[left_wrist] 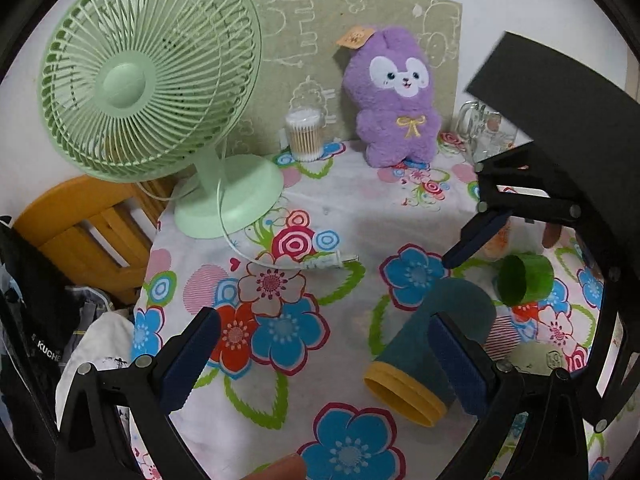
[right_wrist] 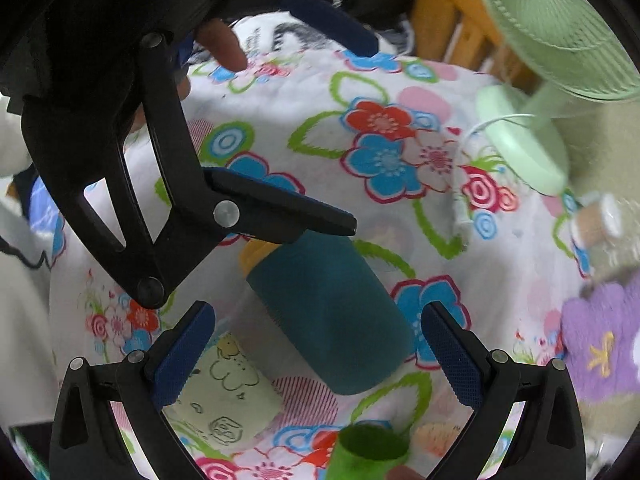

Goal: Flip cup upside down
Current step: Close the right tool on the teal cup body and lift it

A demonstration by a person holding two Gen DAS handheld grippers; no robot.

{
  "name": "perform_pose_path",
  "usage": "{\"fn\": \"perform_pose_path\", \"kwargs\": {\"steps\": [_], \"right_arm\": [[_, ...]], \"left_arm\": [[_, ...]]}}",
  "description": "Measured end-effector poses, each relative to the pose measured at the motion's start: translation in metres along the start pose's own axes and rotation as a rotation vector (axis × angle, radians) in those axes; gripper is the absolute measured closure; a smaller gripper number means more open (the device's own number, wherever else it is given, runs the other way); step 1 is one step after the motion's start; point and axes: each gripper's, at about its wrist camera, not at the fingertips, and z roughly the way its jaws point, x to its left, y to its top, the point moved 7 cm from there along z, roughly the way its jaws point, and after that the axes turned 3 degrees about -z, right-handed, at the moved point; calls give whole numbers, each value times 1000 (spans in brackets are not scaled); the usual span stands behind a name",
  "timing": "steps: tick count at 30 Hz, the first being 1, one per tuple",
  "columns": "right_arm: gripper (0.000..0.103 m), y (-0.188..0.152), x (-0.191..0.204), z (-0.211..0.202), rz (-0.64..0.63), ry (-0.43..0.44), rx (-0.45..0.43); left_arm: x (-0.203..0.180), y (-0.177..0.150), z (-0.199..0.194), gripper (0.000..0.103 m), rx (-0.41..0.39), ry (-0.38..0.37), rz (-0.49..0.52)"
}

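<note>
My left hand-held gripper [left_wrist: 324, 354]: jaws spread wide, holding nothing. Its blue-padded right finger [left_wrist: 454, 354] stands in front of the cup's side at lower right of the left wrist view; whether it touches the cup I cannot tell. The left finger stands apart, over bare cloth.

My right hand-held gripper [right_wrist: 316, 346]: jaws likewise spread wide and empty, one blue pad to either side of the cup's closed end at lower centre of the right wrist view, neither pad clearly touching.

Cup [left_wrist: 430, 344]: dark teal body, yellow rim, lying on its side on the desk. In the left wrist view the yellow rim points toward the lower edge of the frame.

Near the cup: a small green cup [left_wrist: 524, 280], also on its side, just right of it; a pale green cup with line drawings [right_wrist: 224, 396] at lower left of the right wrist view.

Desk [left_wrist: 352, 216]: covered with a white cloth printed with blue, red and pink flowers.

Farther back, left wrist view: a mint-green table fan [left_wrist: 152, 92] at upper left, its white cord and plug [left_wrist: 328, 262] trailing across the cloth; a clear tub of cotton swabs [left_wrist: 306, 134]; a purple plush toy [left_wrist: 396, 100] against the wall; a glass mug [left_wrist: 478, 128] at right. A wooden chair [left_wrist: 88, 232] stands at the left edge.
</note>
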Motion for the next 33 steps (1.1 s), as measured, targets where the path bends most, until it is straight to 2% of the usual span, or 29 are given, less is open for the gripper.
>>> {"fn": "perform_pose_path", "kwargs": {"steps": [6,9,10,14,21,26,27,28,29,33], "right_arm": [[2,2,-4,16,-10,47,50],[16,2,-6,25,-14,34,76],[17,2,-7,27,-20,26,83],[19,4,-7,28,-11,27,85],[25,13,8,34,-10,15,82],[25,15,21,43,-90,-27,132],[25,15,24,49,-106,-25,154],[30,14,27,55,-103,-1,169],[32,16,30,59,-99,19,172],[33,20,25,56,-65,40,148]], "left_arm": [[0,-3,7,0,14,17,17],[1,-2,7,0,12,17,11],[2,-2,7,0,13,19,10],[4,-6,7,0,26,41,23],[8,-15,1,0,32,34,17],[10,-22,-8,0,24,52,31],[10,-22,-9,0,20,52,33],[10,-23,-10,0,18,52,34],[10,-24,-11,0,17,58,35],[11,-31,-6,0,27,121,82]]}}
